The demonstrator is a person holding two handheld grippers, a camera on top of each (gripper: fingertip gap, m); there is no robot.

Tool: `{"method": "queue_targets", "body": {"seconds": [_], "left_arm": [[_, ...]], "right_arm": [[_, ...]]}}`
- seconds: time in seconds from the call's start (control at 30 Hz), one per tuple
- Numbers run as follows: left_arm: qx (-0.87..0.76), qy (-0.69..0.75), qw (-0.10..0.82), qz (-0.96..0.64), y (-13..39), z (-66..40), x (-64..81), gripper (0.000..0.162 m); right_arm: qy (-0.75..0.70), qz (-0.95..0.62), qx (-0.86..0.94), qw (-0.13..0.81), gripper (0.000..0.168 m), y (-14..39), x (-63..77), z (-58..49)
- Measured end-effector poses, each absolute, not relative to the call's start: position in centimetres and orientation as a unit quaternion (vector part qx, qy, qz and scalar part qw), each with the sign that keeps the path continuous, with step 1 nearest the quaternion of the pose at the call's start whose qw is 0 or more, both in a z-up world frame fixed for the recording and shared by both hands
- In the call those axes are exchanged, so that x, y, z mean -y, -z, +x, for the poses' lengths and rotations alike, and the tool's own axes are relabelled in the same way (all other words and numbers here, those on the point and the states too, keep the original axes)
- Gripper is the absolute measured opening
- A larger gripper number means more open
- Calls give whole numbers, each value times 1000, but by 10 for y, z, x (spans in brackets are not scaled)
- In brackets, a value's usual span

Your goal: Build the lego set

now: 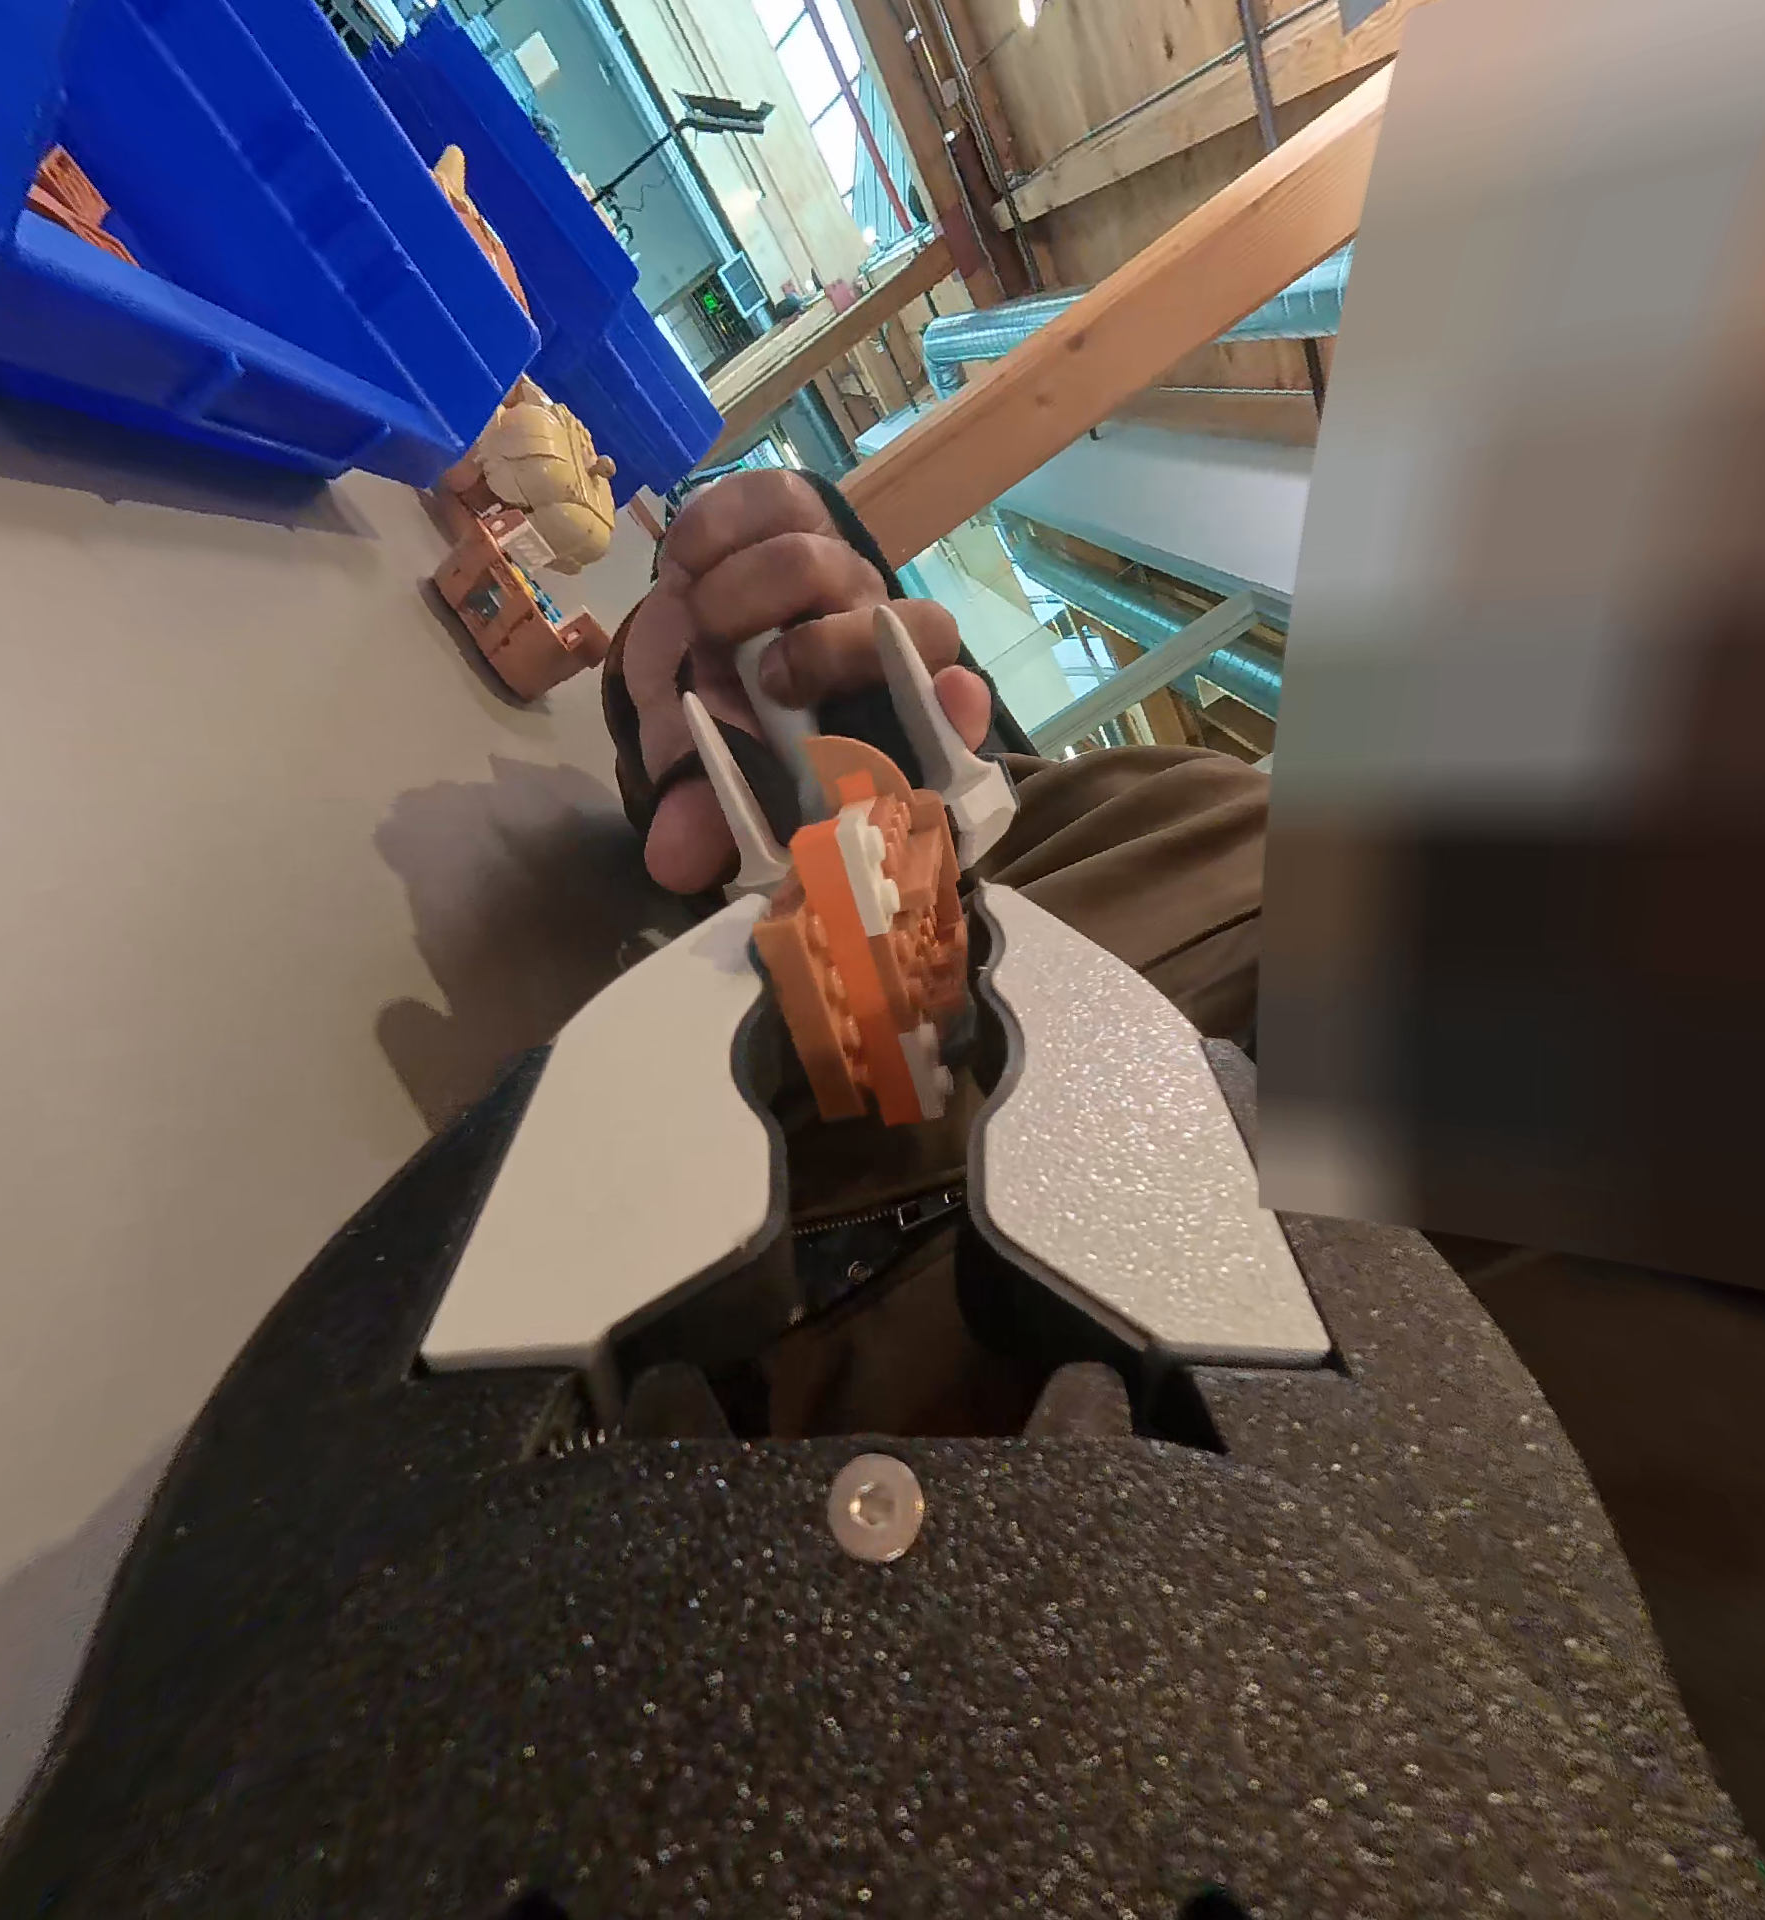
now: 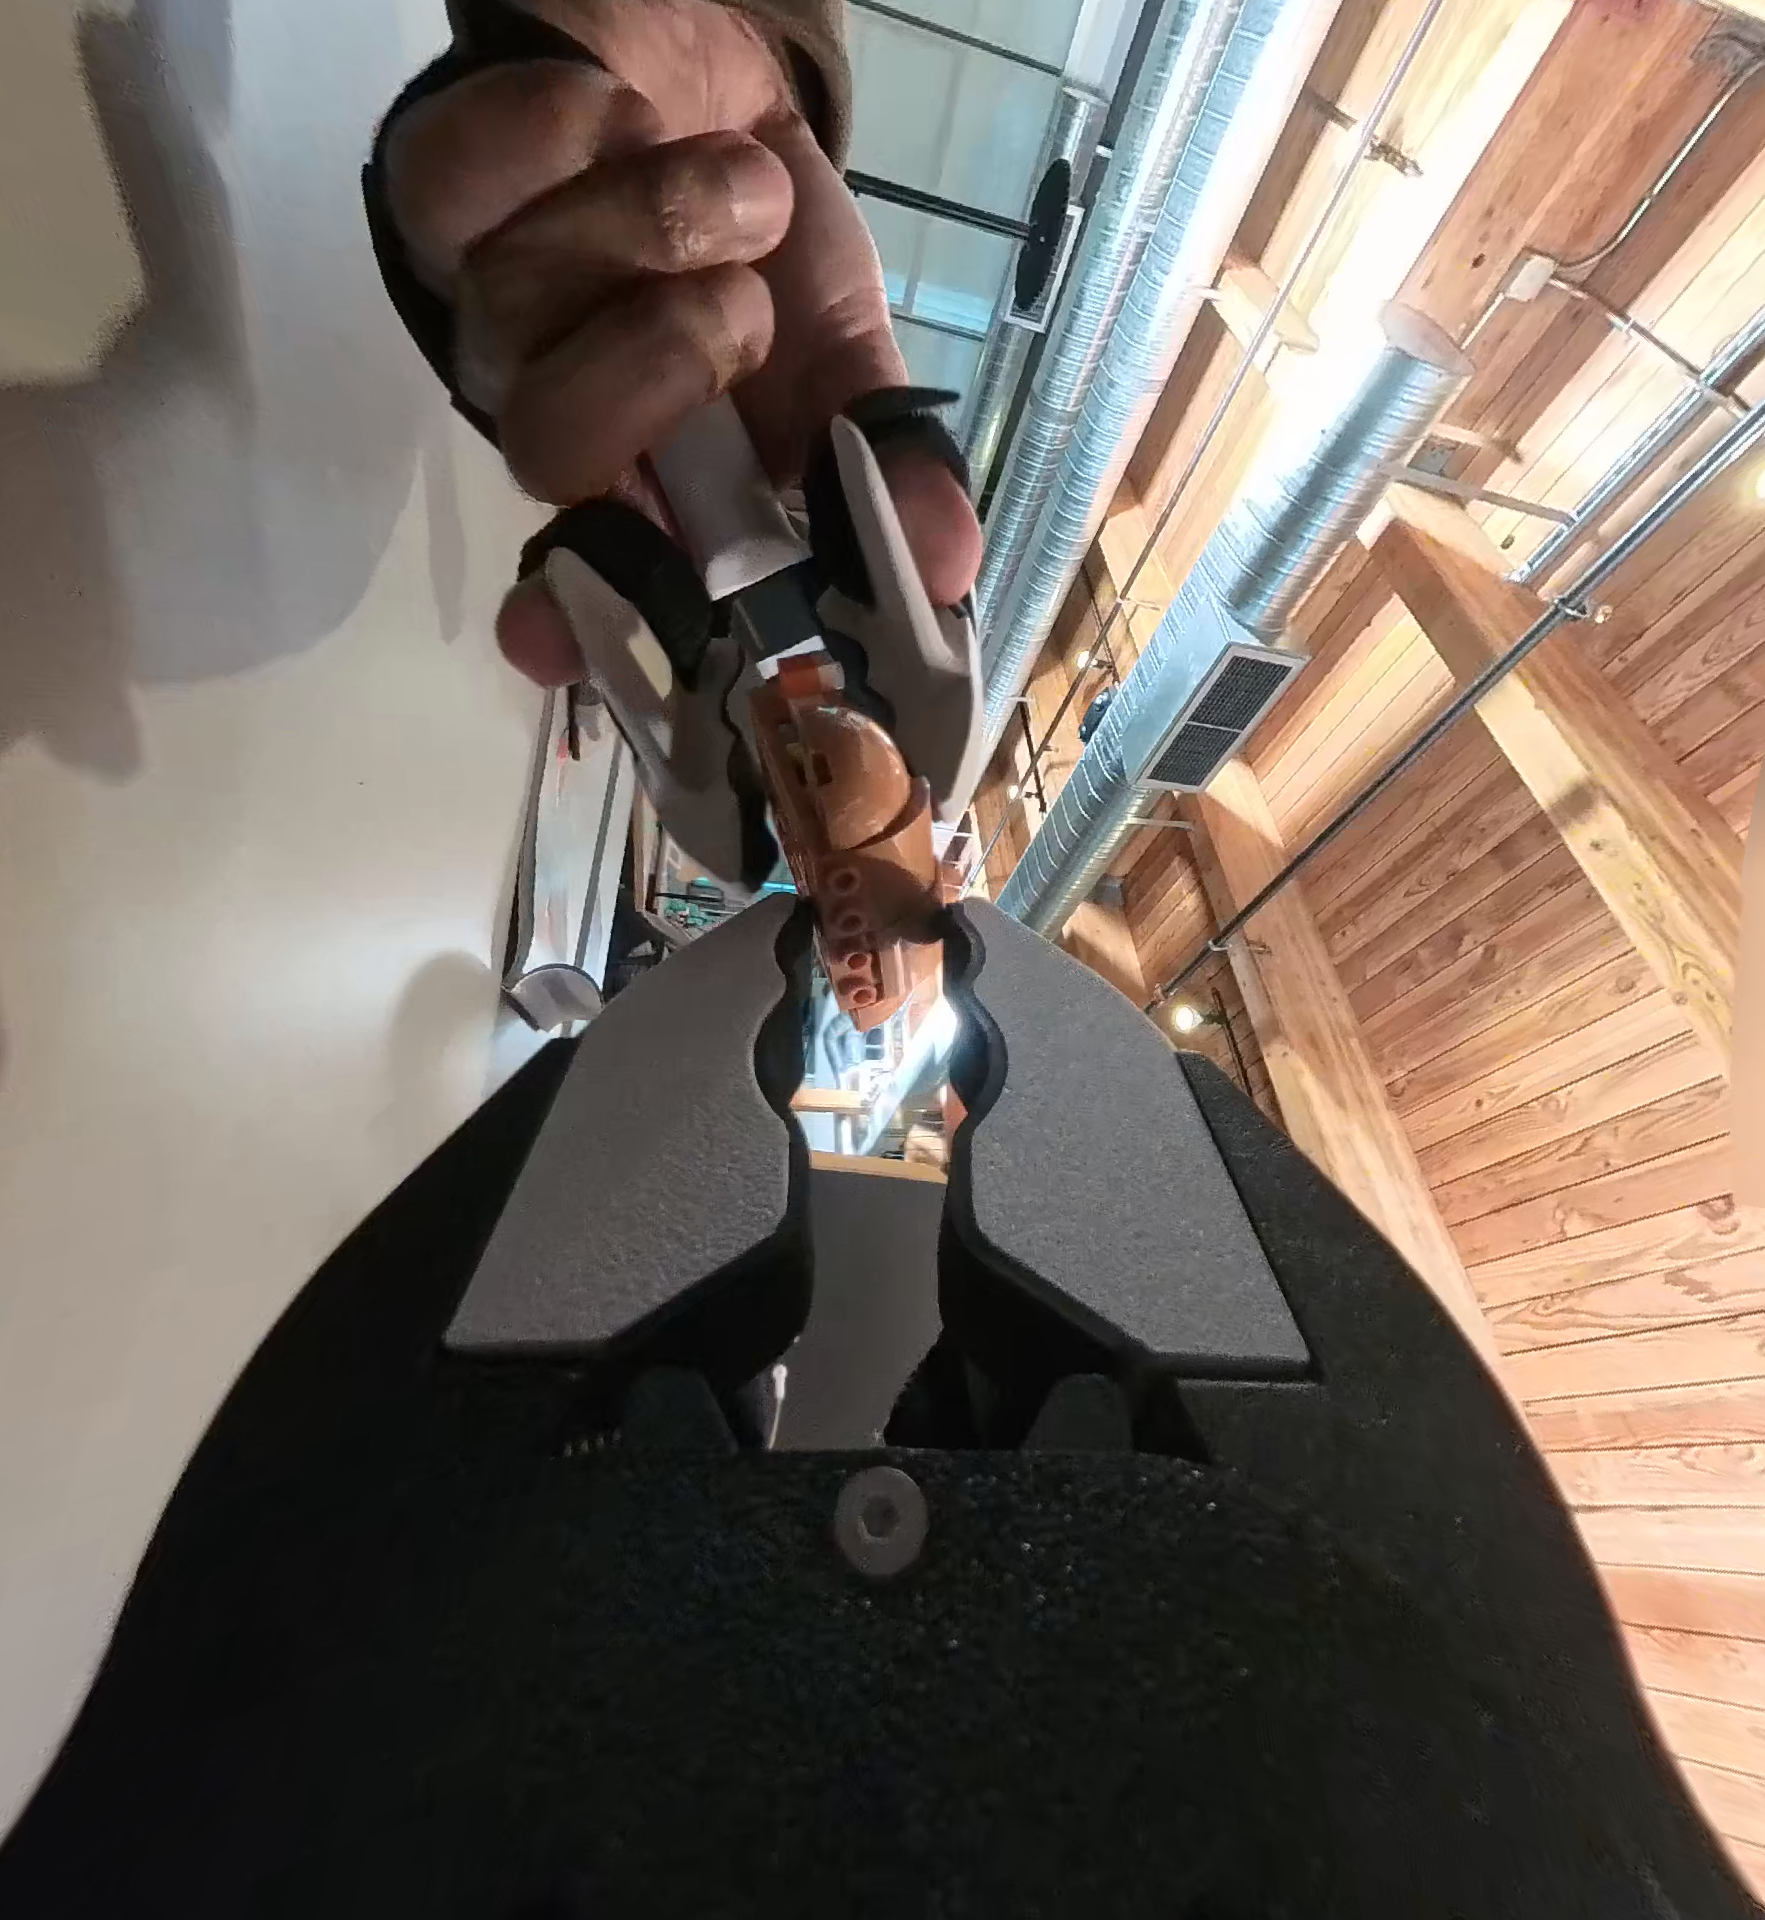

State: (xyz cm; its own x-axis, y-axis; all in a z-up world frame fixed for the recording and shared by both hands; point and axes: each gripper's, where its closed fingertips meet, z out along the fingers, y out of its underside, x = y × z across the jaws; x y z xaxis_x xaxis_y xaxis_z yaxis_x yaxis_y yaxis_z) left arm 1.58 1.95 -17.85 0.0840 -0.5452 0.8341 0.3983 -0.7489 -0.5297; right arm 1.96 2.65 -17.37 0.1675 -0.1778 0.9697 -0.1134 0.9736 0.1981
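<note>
A small lego assembly [image 1: 847, 987] of orange, brown and white bricks is held in the air between both grippers. My left gripper [image 1: 873, 925] is shut on its near end, with one grey finger on each side. My right gripper [image 1: 847, 769], held by a hand, meets the assembly from the far side. In the right wrist view, my right gripper [image 2: 873, 920] is shut on the studded brown end of the assembly [image 2: 857, 800]. The left gripper [image 2: 805, 727] grips the other end there, under a hand. A rounded brown piece sits on top.
Both views are tilted. Blue bins [image 1: 234, 260] stand at the back of the white table [image 1: 130, 831]. A tan lego model [image 1: 545, 488] and a brown lego build [image 1: 504, 613] sit in front of the bins. A person's brown jacket lies behind the grippers.
</note>
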Motion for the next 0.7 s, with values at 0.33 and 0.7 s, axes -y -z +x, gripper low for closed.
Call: {"method": "queue_targets", "body": {"seconds": [0.33, 0.7], "left_arm": [[-28, 681, 377, -627, 177, 15, -22, 24], [-32, 707, 395, -586, 170, 18, -17, 24]], "right_arm": [[10, 109, 636, 764, 24, 172, -26, 20], [-4, 104, 628, 771, 25, 165, -23, 22]]}}
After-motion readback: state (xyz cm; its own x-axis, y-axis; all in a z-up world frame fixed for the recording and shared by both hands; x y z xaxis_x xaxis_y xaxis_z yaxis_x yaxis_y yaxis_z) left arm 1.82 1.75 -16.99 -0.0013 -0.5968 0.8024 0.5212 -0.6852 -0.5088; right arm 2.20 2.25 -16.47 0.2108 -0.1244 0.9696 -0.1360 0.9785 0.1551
